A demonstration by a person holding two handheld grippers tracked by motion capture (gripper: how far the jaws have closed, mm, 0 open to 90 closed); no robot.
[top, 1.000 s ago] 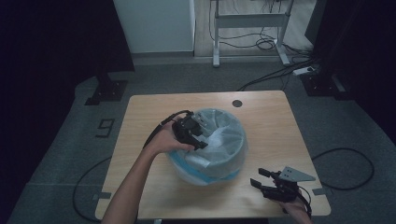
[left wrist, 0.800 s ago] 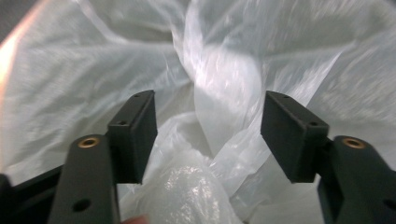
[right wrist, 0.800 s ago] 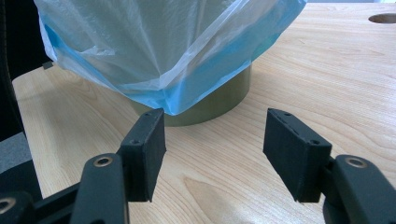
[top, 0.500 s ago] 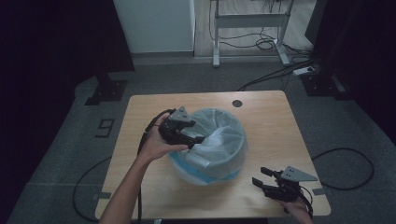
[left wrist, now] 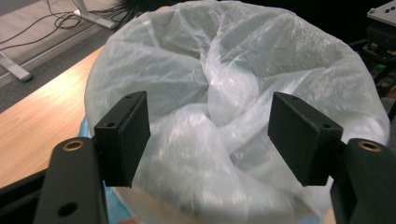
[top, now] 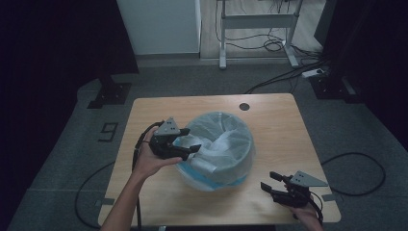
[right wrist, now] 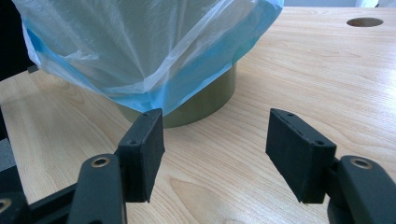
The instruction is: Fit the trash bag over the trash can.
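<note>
Bag (top: 219, 144) lines the bin (right wrist: 198, 105) with its hem folded over the rim; left tongs (top: 185, 150), just released, and right tongs (top: 270, 185) empty, smoothing left.

Black hand-held gripper (top: 188, 148), grey plate (top: 168, 127)

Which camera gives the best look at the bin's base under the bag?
The right gripper view: the olive base of the bin stands clear below the bag's blue hem on the table. The high view shows the bag draped over it, hiding the base. The left gripper view looks into the bag's crumpled inside.
</note>
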